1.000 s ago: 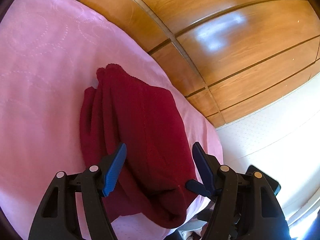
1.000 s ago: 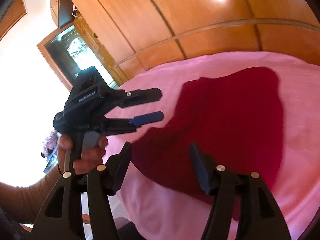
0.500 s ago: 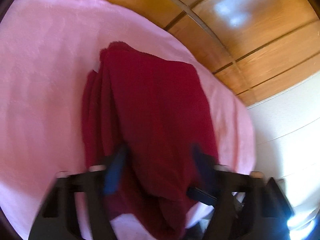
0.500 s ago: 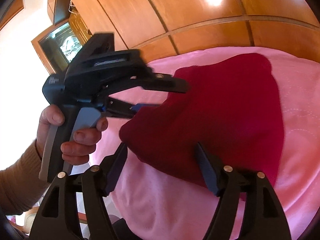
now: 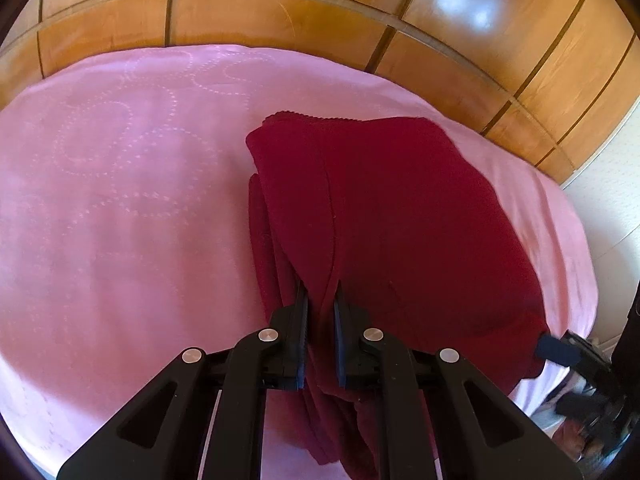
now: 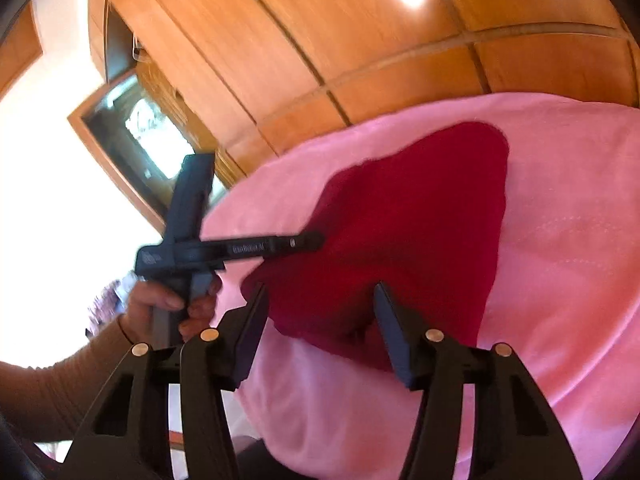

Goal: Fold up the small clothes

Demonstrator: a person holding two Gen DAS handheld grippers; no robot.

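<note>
Both wrist views look down, close, over the pink bedspread — sharing the red garment, slightly blurred.

1. Garment: deep red/maroon, plain, fine-knit look; tiny scalloped trim along far edge.
2. Bedspread: pale pink w/ faint stitched loops & circles of small dots, lighter pink.
3. Left gripper: black frame, silver rivets, blue pads.
4. Right gripper: black frame, silver rivets, dark blue-grey pads.
5. Wall panels behind bed: glossy orange-brown wood, thin dark grooves, white glare spots.
6. Sleeve, near left: tan/brown ribbed knit.
7. Wall, far right: off-white.
</note>
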